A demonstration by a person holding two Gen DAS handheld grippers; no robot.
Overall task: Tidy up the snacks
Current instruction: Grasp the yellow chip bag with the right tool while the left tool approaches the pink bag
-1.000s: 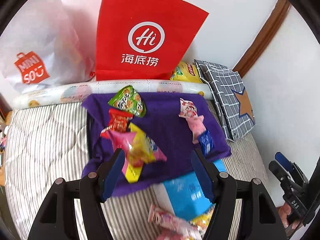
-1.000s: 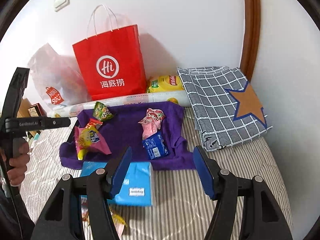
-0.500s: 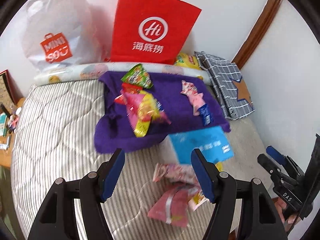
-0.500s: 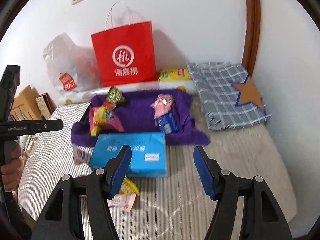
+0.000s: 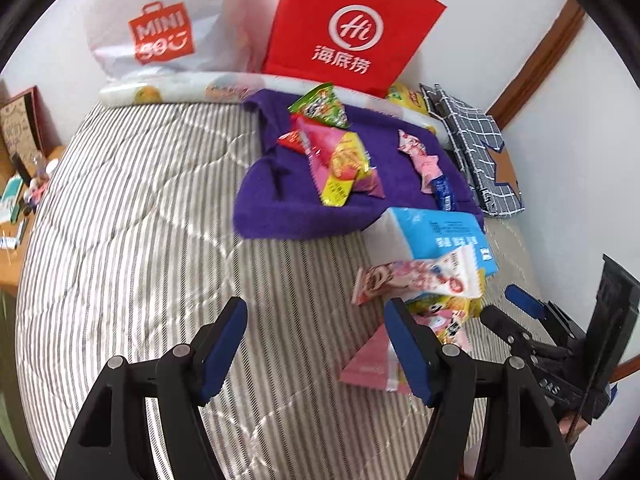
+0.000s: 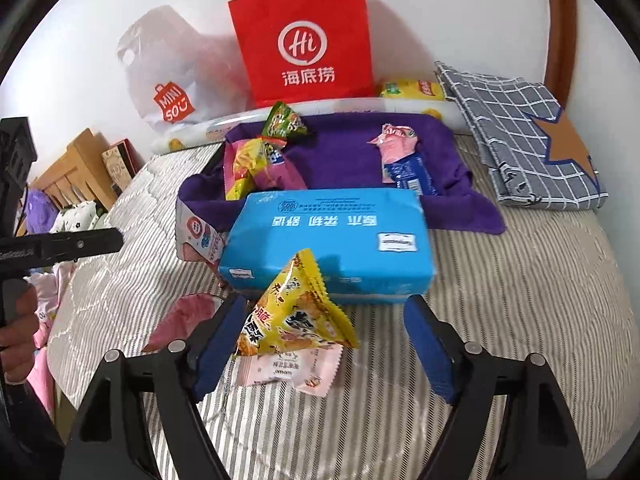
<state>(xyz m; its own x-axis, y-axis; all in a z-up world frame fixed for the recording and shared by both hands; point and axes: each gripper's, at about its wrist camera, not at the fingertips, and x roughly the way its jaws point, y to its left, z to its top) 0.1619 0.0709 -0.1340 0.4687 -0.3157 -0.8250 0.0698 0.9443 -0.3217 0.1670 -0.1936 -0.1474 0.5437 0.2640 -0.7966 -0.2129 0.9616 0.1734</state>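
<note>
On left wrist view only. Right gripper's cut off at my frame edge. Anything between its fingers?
Observer: Yes. A yellow triangular snack packet lies between the right gripper fingers, nearer one pad. The jaws are opening; nothing is gripped.
Operator: What's under that packet?
Observer: A pale pink packet, flat on the striped bedcover, partly covered by the yellow one.
Operator: Can you see what's holding the left gripper?
Observer: A hand wraps the left gripper handle, at the left edge of the right wrist view.
</note>
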